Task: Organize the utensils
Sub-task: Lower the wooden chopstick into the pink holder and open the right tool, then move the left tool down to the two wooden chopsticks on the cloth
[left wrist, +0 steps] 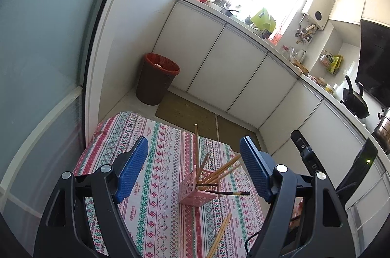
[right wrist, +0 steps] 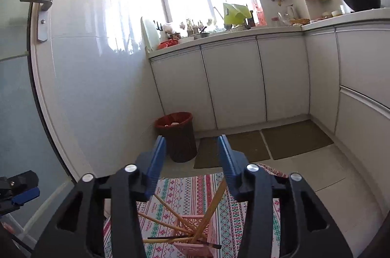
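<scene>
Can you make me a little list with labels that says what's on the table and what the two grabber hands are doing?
table cover: striped patterned cloth
holder: pink lattice basket, upright on the cloth
inside holder: wooden chopsticks and a black one, leaning out
loose: chopstick pair lying on the cloth near the basket
left gripper: open, empty
right gripper: open, above the basket
floor: red-rimmed bin

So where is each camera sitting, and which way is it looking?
Left wrist: on the left gripper, looking down over the patterned tablecloth at the pink slotted plastic chopstick holder; its blue fingers show.
Right wrist: on the right gripper, above the same holder, facing the red-rimmed bin.
Shared: holder, tablecloth, bin, white cabinets.
</scene>
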